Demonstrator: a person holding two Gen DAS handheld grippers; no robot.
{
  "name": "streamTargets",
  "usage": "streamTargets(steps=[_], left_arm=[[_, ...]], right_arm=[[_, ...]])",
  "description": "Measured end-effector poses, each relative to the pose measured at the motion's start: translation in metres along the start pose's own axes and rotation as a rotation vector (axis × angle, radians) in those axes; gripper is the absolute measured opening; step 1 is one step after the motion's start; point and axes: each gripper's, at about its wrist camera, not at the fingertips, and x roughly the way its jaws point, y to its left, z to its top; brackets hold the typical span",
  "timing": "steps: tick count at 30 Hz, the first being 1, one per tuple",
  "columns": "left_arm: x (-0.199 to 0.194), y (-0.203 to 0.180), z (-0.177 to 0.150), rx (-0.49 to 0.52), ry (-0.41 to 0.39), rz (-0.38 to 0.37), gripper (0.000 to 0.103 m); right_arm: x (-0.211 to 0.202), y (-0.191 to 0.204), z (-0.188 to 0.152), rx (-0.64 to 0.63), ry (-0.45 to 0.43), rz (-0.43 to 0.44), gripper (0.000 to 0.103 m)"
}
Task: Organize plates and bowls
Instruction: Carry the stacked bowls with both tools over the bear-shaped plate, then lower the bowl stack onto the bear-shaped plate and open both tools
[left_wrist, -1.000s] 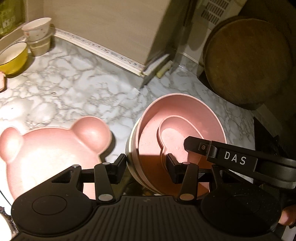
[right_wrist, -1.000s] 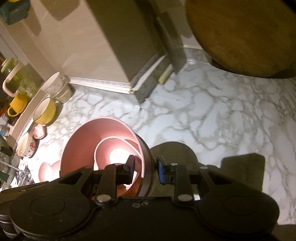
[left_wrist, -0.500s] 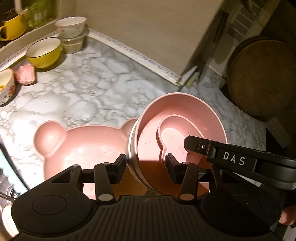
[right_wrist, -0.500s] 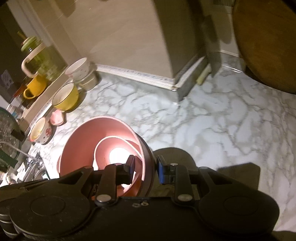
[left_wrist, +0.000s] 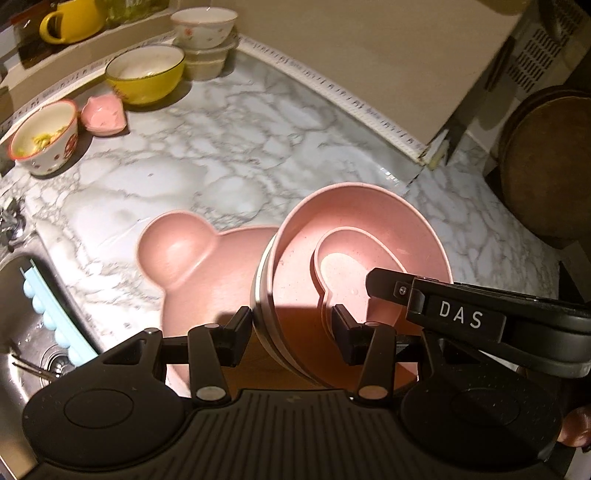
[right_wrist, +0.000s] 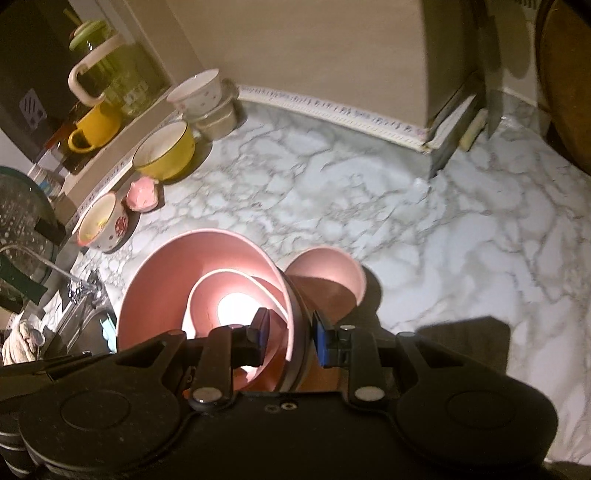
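Note:
A stack of pink bowls (left_wrist: 354, 236), with a small heart-shaped dish (left_wrist: 343, 262) inside, is held above a pink bear-shaped plate (left_wrist: 192, 266) on the marble counter. My left gripper (left_wrist: 291, 325) straddles the stack's near rim, one jaw outside, one inside; whether the pads press is unclear. My right gripper (right_wrist: 290, 332) is shut on the opposite rim of the stack (right_wrist: 199, 269). One ear of the bear plate (right_wrist: 328, 269) shows beyond the stack in the right wrist view.
Along the back left stand a yellow bowl (left_wrist: 144, 74), a white floral bowl on lidded tubs (left_wrist: 203, 26), a red-and-white bowl (left_wrist: 44, 136), a small pink dish (left_wrist: 103, 114) and a yellow mug (left_wrist: 70, 20). A sink (left_wrist: 22, 314) lies left. A round wooden board (left_wrist: 546, 162) leans right.
Both grippers have carried the bowl stack leftward. It now hangs over the bear plate, and the sink and back-left bowls have come into view.

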Motion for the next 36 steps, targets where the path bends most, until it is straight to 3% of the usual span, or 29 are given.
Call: streamTargets(steps=[14,36], left_arm=[[0.027,0.019,-0.005,-0.002,0.018,0.020,0.046],[0.032,0.021,-0.007,0.003,0.002,0.013,0.047]], right_arm=[[0.033,0.014,-0.008,0.001,0.065,-0.028,0.026],[0.037,0.012,-0.011,-0.009,0.032,-0.048,0.029]])
